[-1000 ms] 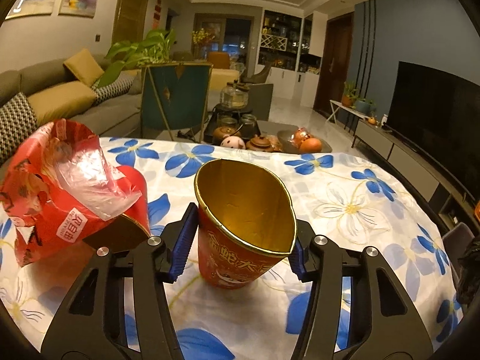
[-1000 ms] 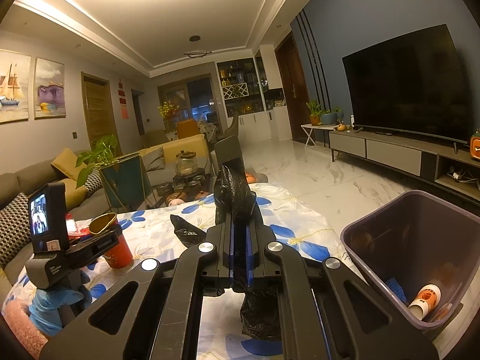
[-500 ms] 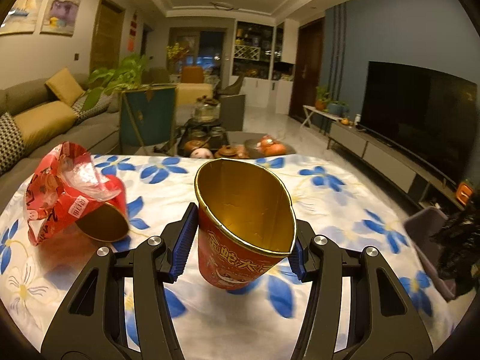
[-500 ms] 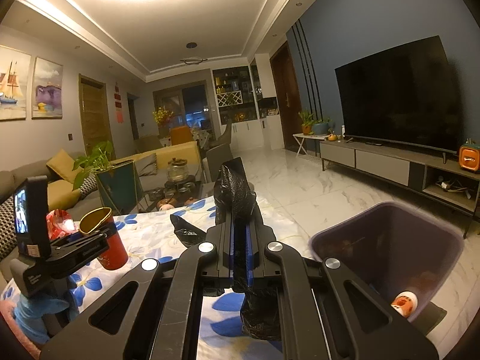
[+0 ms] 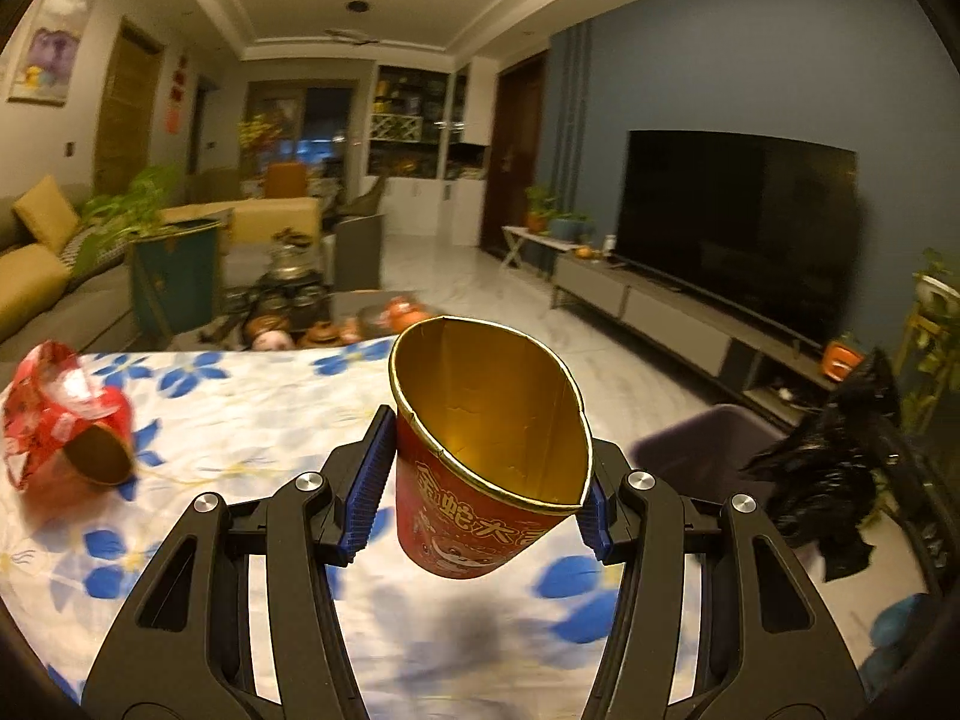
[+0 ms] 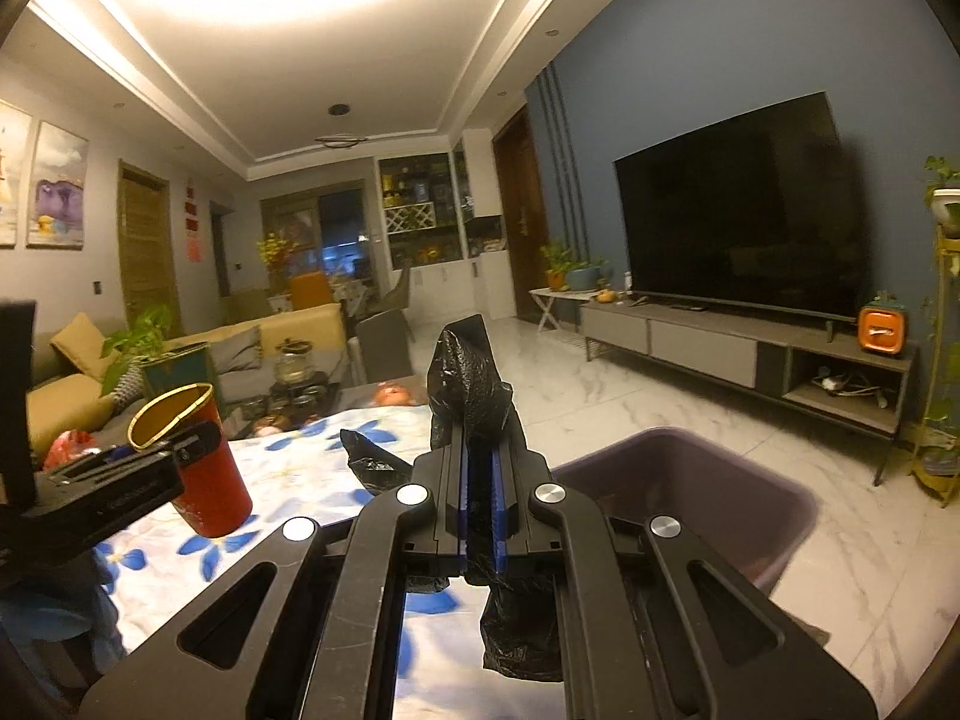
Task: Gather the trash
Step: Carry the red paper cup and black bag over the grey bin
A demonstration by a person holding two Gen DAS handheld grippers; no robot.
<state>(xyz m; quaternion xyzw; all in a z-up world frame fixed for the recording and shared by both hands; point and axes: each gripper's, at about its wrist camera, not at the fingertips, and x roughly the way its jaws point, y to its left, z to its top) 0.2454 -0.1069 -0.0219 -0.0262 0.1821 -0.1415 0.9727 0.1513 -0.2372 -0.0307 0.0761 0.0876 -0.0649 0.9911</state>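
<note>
1. At the left edge of the tabletop (image 5: 252, 420), which wears a white cloth with blue flowers, a crumpled red wrapper (image 5: 57, 402) lies over a second cup (image 5: 99, 461) tipped on its side, its mouth facing the camera.
2. The left gripper (image 5: 477, 480) is held level above the tabletop, pointing across it toward the room. Its blue-padded fingers (image 5: 365, 483) press in on both sides of a red paper cup (image 5: 486, 468), squeezing the gold rim into a pointed oval. The cup is lifted clear of the cloth and leans a little to the left; its gold-lined inside shows nothing in it.
3. In the right wrist view the same cup sits off to the left, gripped in the left gripper above the cloth.
4. The right gripper (image 6: 480, 474) is held near the tabletop's right edge, aimed forward. Its fingers (image 6: 453, 480) are pressed together on a black plastic bag (image 6: 468, 384), which sticks up past the tips and hangs crumpled below them.
5. Just beyond the tabletop's right edge a dark purple bin (image 6: 708, 492) stands on the marble floor (image 6: 630, 396). Its inside is shadowed and blurred, so its contents cannot be made out.
</note>
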